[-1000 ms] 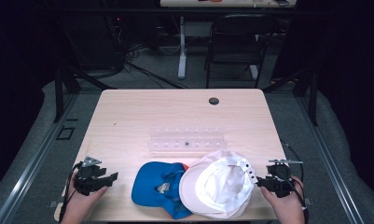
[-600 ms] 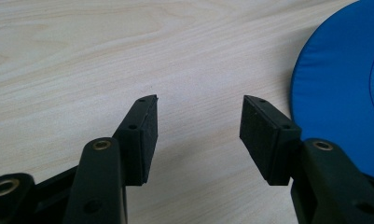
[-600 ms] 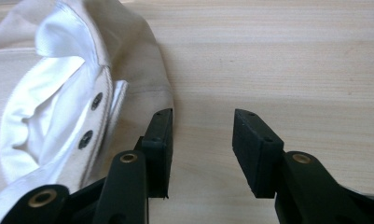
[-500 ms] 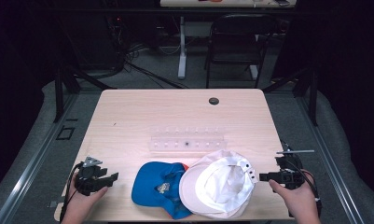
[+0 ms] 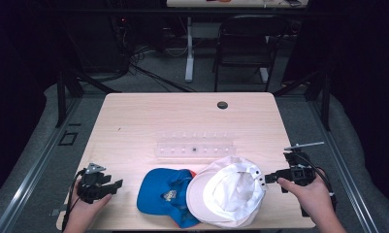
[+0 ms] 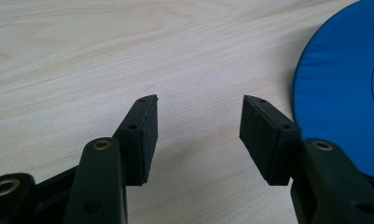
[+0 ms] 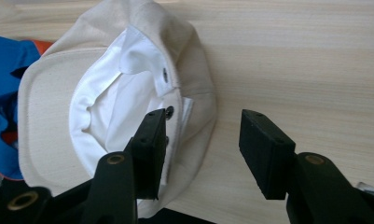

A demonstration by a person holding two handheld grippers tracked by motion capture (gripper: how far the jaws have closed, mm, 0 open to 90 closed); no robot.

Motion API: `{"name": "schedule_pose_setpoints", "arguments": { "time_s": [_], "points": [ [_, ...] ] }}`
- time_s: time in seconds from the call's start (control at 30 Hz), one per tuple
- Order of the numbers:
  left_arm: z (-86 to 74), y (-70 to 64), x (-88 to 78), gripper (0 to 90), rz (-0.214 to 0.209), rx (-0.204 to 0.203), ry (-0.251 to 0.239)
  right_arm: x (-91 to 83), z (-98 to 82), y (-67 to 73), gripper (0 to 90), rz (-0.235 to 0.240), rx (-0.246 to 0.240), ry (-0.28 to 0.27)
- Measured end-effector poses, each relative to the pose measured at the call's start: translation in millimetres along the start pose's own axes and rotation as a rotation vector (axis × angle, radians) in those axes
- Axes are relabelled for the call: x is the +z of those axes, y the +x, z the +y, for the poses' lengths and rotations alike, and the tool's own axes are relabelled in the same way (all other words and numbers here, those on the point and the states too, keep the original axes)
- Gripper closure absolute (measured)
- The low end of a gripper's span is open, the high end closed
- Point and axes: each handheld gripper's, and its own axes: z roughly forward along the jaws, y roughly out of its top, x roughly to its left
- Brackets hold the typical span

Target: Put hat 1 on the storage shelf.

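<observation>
A white cap (image 5: 228,191) lies upside down near the table's front edge, its lining and snap strap (image 7: 166,79) facing up. It overlaps a blue cap (image 5: 165,194) to its left. My right gripper (image 5: 265,180) hovers just right of the white cap, above its rim. Its jaws have just been opening and stand wide apart with nothing between the pads (image 7: 257,140). My left gripper (image 5: 117,185) rests at the front left, open and empty, pointing toward the blue cap's brim (image 6: 341,93), which lies a little to its right.
A clear plastic tray (image 5: 195,146) with small compartments sits mid-table behind the caps. A dark round grommet (image 5: 222,105) marks the far edge of the wooden table (image 5: 148,121). A chair (image 5: 245,43) and cables stand beyond it.
My right gripper has risen off the table beside the white cap and its jaws have spread wider. The left gripper and both caps have not moved.
</observation>
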Motion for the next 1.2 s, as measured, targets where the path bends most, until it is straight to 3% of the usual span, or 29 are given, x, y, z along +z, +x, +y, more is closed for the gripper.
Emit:
{"name": "schedule_pose_setpoints", "arguments": {
  "time_s": [0.2, 0.9, 1.2],
  "points": [
    [-0.2, -0.4, 0.8, 46.7, 0.002, 0.008, 0.002, 5.6, 5.1, 8.0, 50.9, 0.029, -0.005, 0.049],
    [0.0, -0.7, 1.8, 46.5, -0.004, 0.014, 0.011, 44.1, 12.8, 21.4, 55.1, 0.006, 0.007, 0.152],
    [0.0, -0.4, 2.0, 46.5, -0.005, 0.014, 0.011, 45.1, 15.0, 21.2, 57.0, 0.067, 0.022, 0.186]
  ]
}}
